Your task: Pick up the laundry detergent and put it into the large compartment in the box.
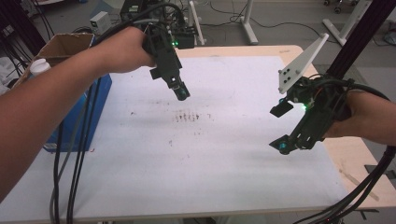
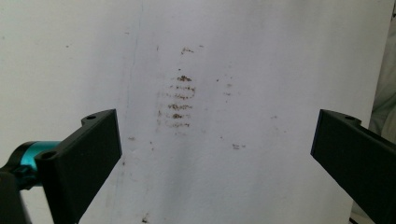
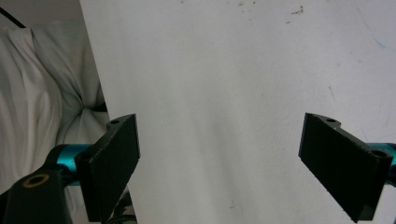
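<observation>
My left gripper (image 1: 180,91) hangs above the far middle of a white sheet (image 1: 224,154) that covers the table, held in a hand that reaches in from the left. In the left gripper view its jaws stand wide apart, so the gripper (image 2: 217,154) is open with nothing between them, and it looks down on a patch of brown smudges (image 2: 180,100). My right gripper (image 1: 281,127) hovers over the sheet's right side, a grey three-cornered plate (image 1: 301,63) on top. It is open too (image 3: 219,158), over bare white sheet.
The brown smudges (image 1: 189,116) lie mid-sheet between the grippers. A blue box (image 1: 100,95) stands at the table's left edge, with a cardboard box (image 1: 65,45) and a white bottle (image 1: 39,66) behind it. Bare wood (image 1: 355,158) borders the sheet at right. White cloth (image 3: 37,93) lies past the sheet's edge.
</observation>
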{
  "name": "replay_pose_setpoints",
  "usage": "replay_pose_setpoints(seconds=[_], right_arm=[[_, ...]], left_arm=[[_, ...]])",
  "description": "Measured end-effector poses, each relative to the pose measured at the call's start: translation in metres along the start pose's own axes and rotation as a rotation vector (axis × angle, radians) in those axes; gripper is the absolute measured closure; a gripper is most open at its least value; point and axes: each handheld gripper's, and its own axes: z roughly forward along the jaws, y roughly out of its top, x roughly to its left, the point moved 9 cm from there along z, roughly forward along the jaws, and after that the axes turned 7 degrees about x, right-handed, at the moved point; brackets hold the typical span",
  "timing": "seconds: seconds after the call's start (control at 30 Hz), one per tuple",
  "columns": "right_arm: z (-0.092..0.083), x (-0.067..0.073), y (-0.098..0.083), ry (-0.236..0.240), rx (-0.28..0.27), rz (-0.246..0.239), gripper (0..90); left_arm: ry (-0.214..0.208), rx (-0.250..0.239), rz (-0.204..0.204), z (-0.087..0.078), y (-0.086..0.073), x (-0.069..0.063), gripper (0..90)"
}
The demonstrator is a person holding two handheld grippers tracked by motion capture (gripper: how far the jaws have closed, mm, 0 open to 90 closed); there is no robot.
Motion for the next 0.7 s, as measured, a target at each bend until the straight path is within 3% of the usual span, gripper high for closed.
replay_pose_setpoints(seconds=[0.2, 0.7], right_arm=[[0.0007, -0.0001, -0.001, 0.002, 0.0, 0.0, 11.7], [0.0048, 0.0023, 0.0005, 0.004, -0.004, 0.004, 11.7]], left_arm=[[-0.017, 0.012, -0.001, 0.0098, -0.0014, -0.0012, 1.7], [-0.018, -0.007, -0.015, 0.0095, -0.0045, 0.0007, 1.7]])
